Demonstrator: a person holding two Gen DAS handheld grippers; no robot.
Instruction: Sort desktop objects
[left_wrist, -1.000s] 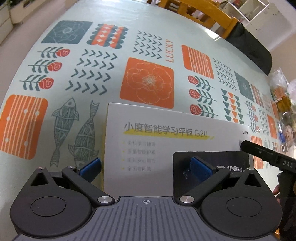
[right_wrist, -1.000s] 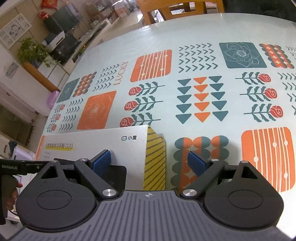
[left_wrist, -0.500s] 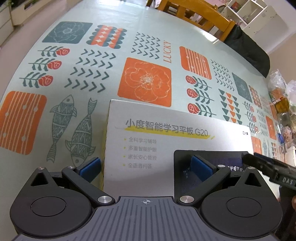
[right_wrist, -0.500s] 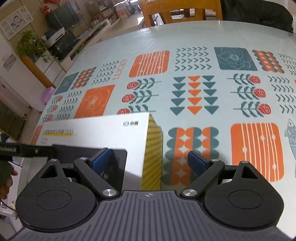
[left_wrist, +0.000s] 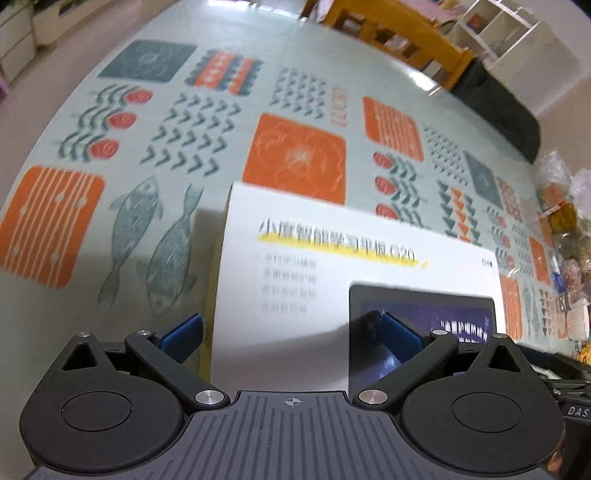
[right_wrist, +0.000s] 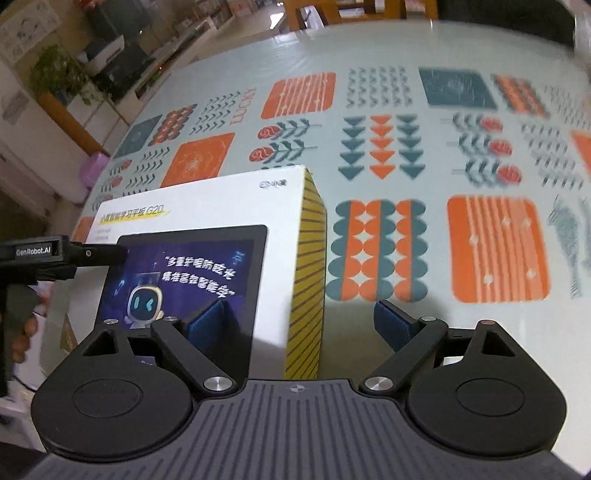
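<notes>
A white tablet box (left_wrist: 332, 280) lies flat on the tabletop (left_wrist: 221, 92), which is covered with a pale green cloth printed with orange squares, fish, roses and chevrons. In the left wrist view the box fills the lower middle of the frame, its lid showing a yellow-underlined line of Chinese text ending in "G20" and, toward the lower right, a printed picture of a dark tablet screen. The left tongs (left_wrist: 291, 328) stand wide open over the box's near left corner: one blue pad sits beyond the box's left edge, the other above the printed screen. They grip nothing, and whether either pad touches the lid cannot be told.

In the right wrist view the box (right_wrist: 207, 206) sits in the lower left of the frame, with its yellow, black-striped side wall facing right. The right tongs (right_wrist: 299, 321) are also wide open and straddle that striped edge, the left pad over the printed tablet picture, the right pad over the bare cloth beside the box. They hold nothing.

At the left edge of the right wrist view the other gripper's black body, marked "GenRobot.AI", reaches in over the box. A wooden chair (left_wrist: 388, 33) stands at the far side of the tabletop, upper right of the left wrist view, and a heap of packets (left_wrist: 565, 229) lies along the right edge.
</notes>
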